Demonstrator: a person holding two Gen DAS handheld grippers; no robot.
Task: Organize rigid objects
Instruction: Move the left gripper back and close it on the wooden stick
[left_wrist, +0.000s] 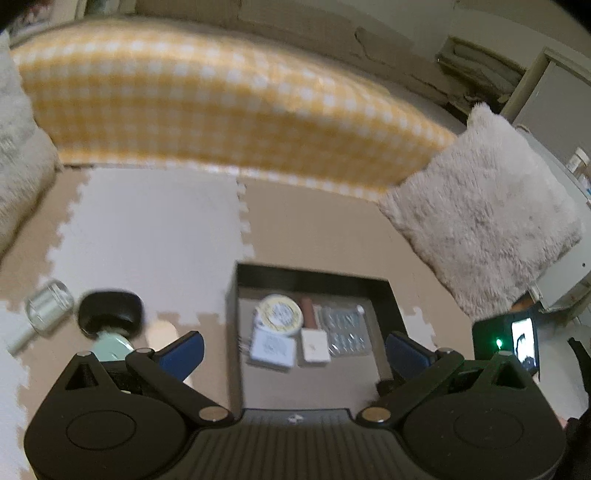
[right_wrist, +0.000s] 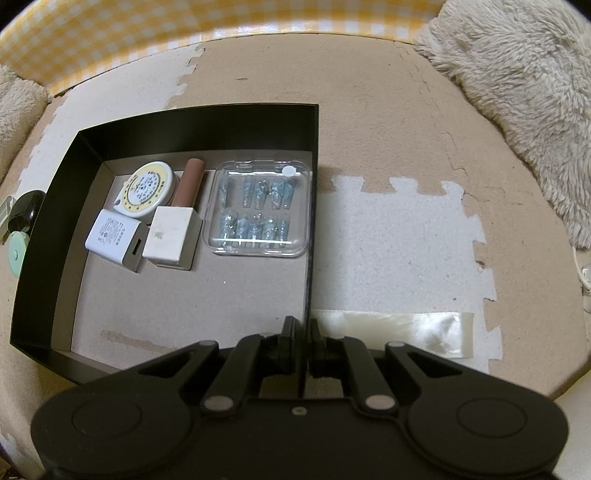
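Black open-topped rectangular box (right_wrist: 55, 206): far half occupied by a round yellow-and-white tin (right_wrist: 147, 192), white charger block (right_wrist: 116, 240), brown-and-white bottle (right_wrist: 177, 221) and clear plastic case of blue pieces (right_wrist: 260, 210), set close side by side. Near half of the box's grey floor bare, open from above. Right wall pinched by the right gripper (right_wrist: 303, 332). Outside the left wall: black-capped mint bottle (left_wrist: 110, 321) and clear glass jar (left_wrist: 48, 304). Foam floor mat (right_wrist: 388, 129) to the right bare up to the cream fluffy cushion (right_wrist: 517, 92).

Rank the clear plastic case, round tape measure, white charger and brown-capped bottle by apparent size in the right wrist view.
1. clear plastic case
2. brown-capped bottle, counting its white base
3. round tape measure and white charger: too alike to rank.
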